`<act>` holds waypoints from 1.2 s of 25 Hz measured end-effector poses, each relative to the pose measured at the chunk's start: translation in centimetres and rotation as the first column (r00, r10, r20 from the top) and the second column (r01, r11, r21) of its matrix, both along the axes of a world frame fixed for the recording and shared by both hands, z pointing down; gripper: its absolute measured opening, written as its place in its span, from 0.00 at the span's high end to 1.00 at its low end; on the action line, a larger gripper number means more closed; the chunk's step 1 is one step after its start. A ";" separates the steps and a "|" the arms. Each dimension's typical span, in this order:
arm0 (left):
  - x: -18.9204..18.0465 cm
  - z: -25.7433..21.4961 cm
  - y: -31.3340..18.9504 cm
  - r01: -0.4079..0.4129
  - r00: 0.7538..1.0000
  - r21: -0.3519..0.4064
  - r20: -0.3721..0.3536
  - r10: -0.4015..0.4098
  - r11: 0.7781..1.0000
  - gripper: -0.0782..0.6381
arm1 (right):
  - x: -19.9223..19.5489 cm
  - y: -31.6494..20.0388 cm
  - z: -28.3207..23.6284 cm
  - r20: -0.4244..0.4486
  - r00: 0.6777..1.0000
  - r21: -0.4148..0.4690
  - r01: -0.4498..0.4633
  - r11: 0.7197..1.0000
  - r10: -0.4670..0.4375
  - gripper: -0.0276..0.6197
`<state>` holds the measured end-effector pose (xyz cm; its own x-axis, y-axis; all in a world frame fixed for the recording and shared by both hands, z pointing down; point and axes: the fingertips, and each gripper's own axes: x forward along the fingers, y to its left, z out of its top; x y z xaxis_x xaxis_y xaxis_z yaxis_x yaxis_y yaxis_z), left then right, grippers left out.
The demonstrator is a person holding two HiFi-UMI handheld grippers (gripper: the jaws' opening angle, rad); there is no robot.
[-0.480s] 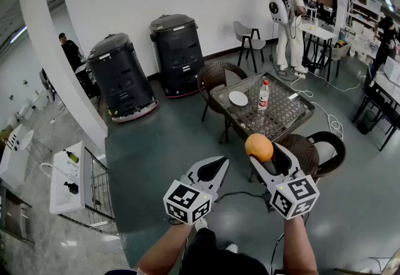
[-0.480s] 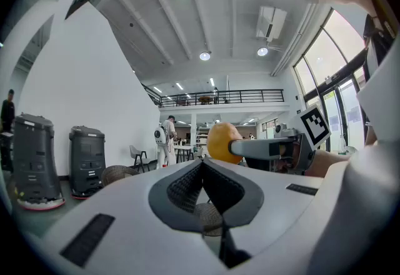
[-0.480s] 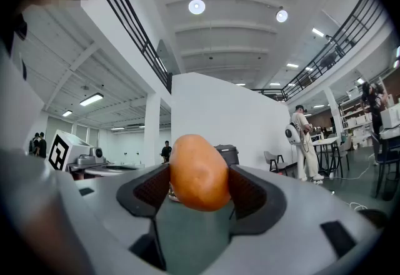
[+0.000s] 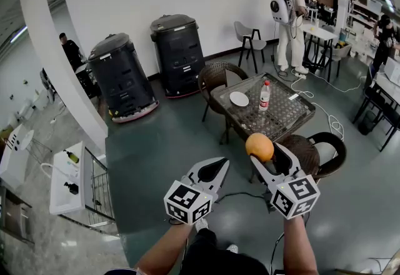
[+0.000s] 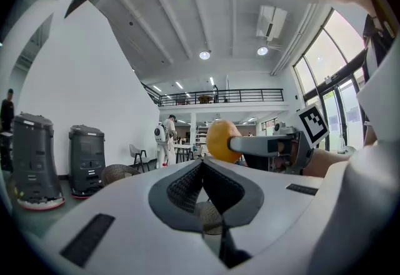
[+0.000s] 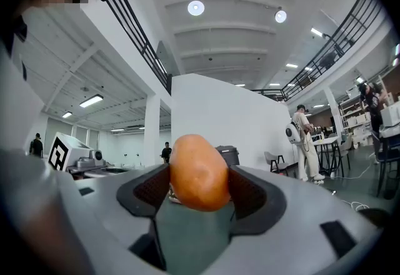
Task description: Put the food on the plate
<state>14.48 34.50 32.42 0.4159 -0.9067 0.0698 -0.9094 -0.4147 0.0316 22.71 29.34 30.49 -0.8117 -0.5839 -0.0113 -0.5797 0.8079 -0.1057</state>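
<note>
While right gripper [image 4: 265, 155] grips orange food [image 4: 259, 146], unmoved (roughly)

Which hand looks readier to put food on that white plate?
Right: the right gripper holds the orange fruit between its fingers; the left gripper is shut and empty. The plate waits on the table ahead.

Glass-top table [image 4: 279, 121] w/ white plate [image 4: 239, 99] & bottle [image 4: 265, 95] on top
</note>
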 end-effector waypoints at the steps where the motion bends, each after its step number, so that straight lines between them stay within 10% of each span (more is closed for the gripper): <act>1: 0.0 0.0 0.0 0.000 1.000 0.000 -0.001 0.000 1.000 0.88 | -0.1 0.0 0.0 -0.002 1.000 0.000 0.001 1.000 -0.001 0.49; 30: -4.1 2.1 -8.7 -0.017 0.999 -0.028 -0.036 0.016 0.999 0.88 | -3.7 -9.2 1.8 -0.016 0.999 -0.025 -0.038 0.999 0.037 0.49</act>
